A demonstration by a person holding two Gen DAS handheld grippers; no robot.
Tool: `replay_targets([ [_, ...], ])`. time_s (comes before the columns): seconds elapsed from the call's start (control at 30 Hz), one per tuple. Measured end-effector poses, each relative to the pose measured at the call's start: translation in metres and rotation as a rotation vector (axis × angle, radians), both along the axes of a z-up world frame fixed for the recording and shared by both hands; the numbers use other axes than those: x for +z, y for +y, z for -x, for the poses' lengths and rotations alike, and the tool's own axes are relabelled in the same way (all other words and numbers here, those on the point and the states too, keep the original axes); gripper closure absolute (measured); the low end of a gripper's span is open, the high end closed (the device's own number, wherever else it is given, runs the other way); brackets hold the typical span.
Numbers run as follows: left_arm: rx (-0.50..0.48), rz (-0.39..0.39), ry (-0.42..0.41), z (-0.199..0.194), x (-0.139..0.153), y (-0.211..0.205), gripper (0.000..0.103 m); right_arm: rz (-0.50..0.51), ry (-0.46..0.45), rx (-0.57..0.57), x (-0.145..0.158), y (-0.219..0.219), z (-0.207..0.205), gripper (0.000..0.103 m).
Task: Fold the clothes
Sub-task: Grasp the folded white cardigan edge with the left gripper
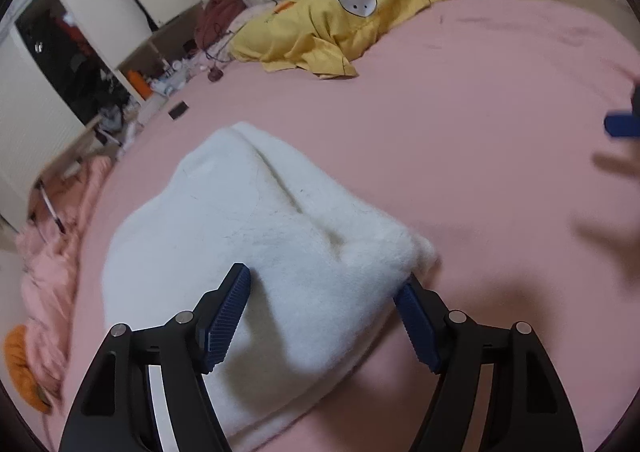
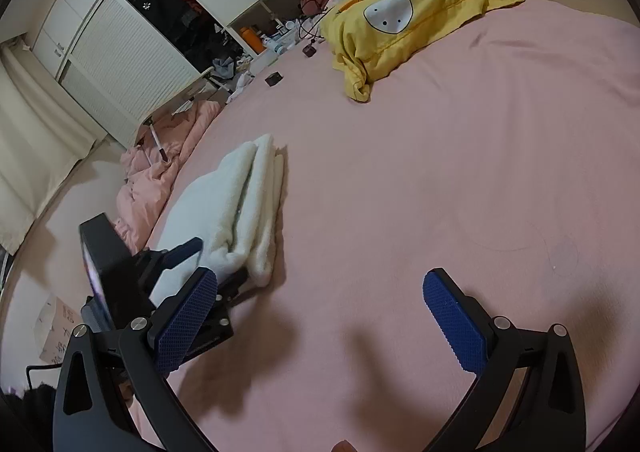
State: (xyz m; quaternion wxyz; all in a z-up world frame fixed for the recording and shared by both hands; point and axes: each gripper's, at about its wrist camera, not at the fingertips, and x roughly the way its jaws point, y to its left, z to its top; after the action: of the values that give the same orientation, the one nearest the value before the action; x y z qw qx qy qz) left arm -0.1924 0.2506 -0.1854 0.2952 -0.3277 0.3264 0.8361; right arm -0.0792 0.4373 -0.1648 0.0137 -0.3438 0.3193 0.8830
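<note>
A white fleecy garment (image 1: 248,236), already folded into a thick bundle, lies on the pink bedsheet (image 1: 460,131) near the bed's left edge. The left gripper (image 1: 324,316) straddles its near end, jaws apart, pads not pressing the pile. The right gripper (image 2: 320,316) hangs wide open over bare sheet, holding nothing. The bundle looks soft, light and springy; I'd pinch all layers together at a corner, or the stack may slump apart.
</note>
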Motion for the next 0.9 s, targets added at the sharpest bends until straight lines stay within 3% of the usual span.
replay_targets([
  [0.1,0.012,-0.061,-0.017,0.004,0.014,-0.003,0.031,-0.004,0.002,-0.002,0.000,-0.002,-0.002,0.000],
  [0.2,0.024,-0.008,0.027,0.010,0.013,-0.003,0.030,0.000,0.000,-0.001,-0.001,-0.003,-0.003,0.000],
  [0.23,0.031,-0.006,0.001,0.016,0.010,-0.005,0.030,-0.001,-0.003,-0.001,-0.001,-0.003,-0.002,0.000],
  [0.27,0.047,-0.003,-0.037,0.022,0.006,-0.007,0.038,0.000,-0.002,0.000,-0.001,-0.003,-0.003,0.000],
  [0.3,0.059,-0.004,-0.063,0.024,0.002,-0.008,0.058,0.000,-0.001,0.000,-0.001,-0.004,-0.003,0.000],
  [0.37,0.075,-0.022,-0.028,0.019,0.005,-0.009,0.075,-0.002,0.000,-0.002,0.000,-0.003,-0.003,0.000],
  [0.4,0.083,-0.044,-0.019,0.018,0.009,-0.010,0.078,-0.003,0.001,-0.003,0.001,-0.003,-0.003,0.000],
  [0.57,0.229,-0.275,-0.134,0.041,0.037,-0.053,0.082,-0.010,-0.009,-0.009,-0.001,-0.003,-0.003,0.000],
  [0.77,0.452,-0.517,-0.065,0.067,0.109,-0.151,0.083,-0.070,-0.014,0.010,-0.002,-0.011,0.000,0.000],
  [0.9,0.765,-0.644,0.053,0.062,0.133,-0.279,0.082,-0.125,-0.027,0.030,-0.004,-0.023,0.002,0.000],
])
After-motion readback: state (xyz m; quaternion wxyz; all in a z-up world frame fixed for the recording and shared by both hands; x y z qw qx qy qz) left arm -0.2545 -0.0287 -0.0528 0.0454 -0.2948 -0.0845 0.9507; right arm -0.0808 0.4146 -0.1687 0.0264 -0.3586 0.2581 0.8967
